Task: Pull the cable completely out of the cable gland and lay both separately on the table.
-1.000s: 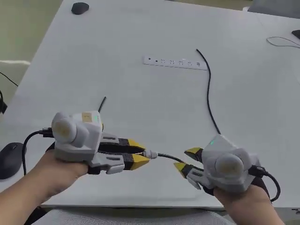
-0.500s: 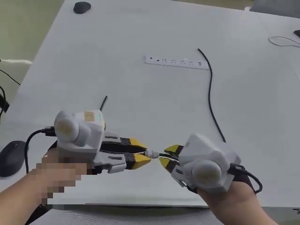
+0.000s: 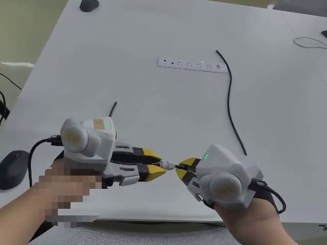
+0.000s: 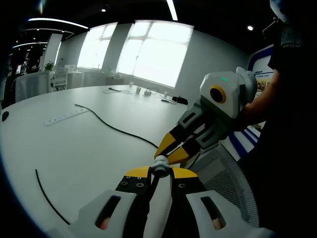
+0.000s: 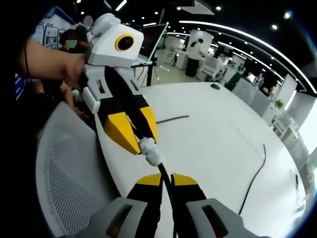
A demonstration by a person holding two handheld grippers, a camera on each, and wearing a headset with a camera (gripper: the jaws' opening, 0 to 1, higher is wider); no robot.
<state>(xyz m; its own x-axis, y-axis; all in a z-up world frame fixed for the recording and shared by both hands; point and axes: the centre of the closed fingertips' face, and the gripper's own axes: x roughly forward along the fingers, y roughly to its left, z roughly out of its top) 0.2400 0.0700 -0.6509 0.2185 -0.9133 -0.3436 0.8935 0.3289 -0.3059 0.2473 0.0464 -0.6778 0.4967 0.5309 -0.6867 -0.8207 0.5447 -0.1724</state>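
A small white cable gland (image 3: 166,165) is held above the near table edge, and my left gripper (image 3: 157,169) is shut on it. In the left gripper view the gland (image 4: 159,167) sits between the yellow fingertips. A black cable (image 3: 230,102) leaves the gland to the right and trails back across the white table (image 3: 127,61). My right gripper (image 3: 182,169) is shut on the cable just beside the gland. In the right gripper view the cable (image 5: 166,184) passes between my right gripper (image 5: 166,179) tips, with the gland (image 5: 151,151) and left gripper (image 5: 130,126) straight ahead.
A white power strip (image 3: 191,66) lies at mid table. A short black wire piece (image 3: 112,108) rests left of centre. One dark mouse (image 3: 13,168) sits at the near left edge, another (image 3: 88,5) at the far left. A mesh chair (image 5: 64,168) is below the grippers.
My right gripper moved left from about a hand's width away to right beside the gland, and its jaws went from open to shut on the cable. The left gripper held still.
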